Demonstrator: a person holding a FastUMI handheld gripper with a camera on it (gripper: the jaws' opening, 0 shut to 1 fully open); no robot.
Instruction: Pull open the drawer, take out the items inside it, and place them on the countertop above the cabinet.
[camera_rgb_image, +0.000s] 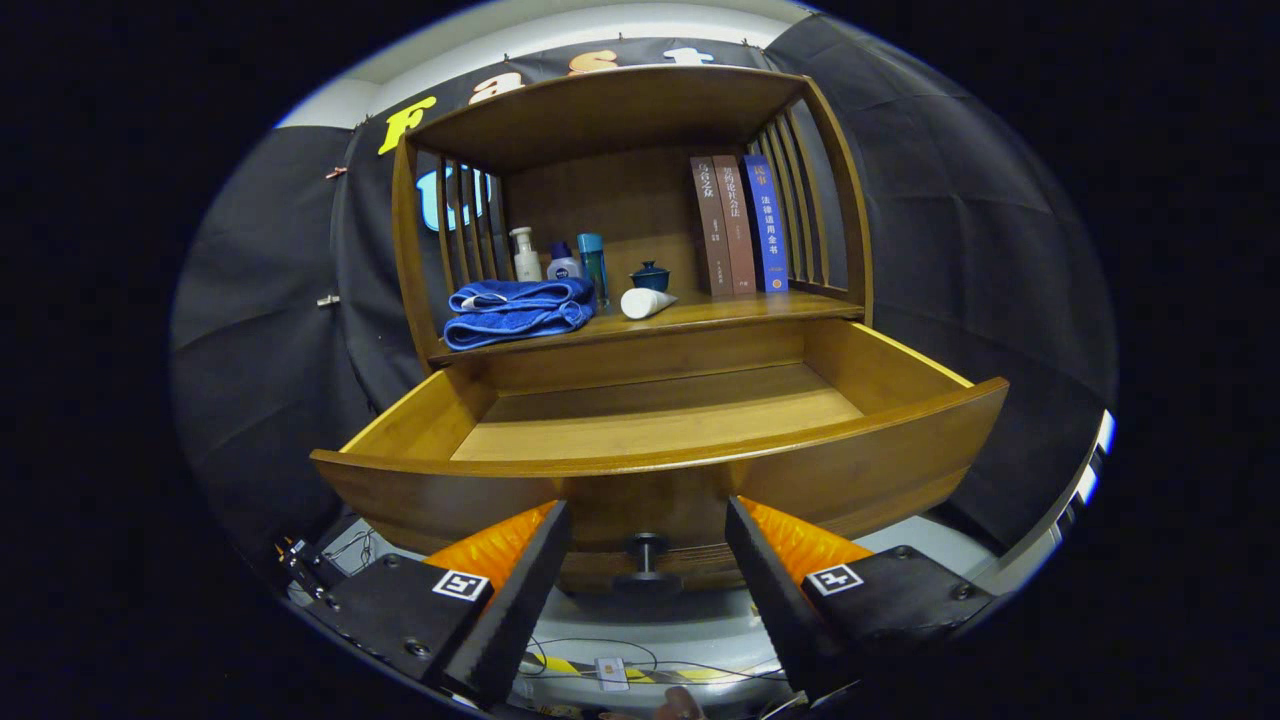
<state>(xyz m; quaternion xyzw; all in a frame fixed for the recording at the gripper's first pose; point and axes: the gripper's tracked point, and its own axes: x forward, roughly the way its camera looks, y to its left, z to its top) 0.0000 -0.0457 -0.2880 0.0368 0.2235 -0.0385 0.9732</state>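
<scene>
Gripper (648, 520) agape before drawer knob (646, 560)

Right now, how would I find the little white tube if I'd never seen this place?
Find the wooden cabinet with its drawer pulled open, beyond the open tongs. On its countertop, the white tube sits beside the folded blue towel. It alone lies on its side; the bottles stand.

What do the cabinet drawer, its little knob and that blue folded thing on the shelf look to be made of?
The drawer looks like varnished wood: brown grain, soft sheen. Its knob, between the open gripper fingers, is dark and smooth, perhaps metal or painted wood. The blue towel looks like plush terry cloth, with soft rounded folds.
</scene>
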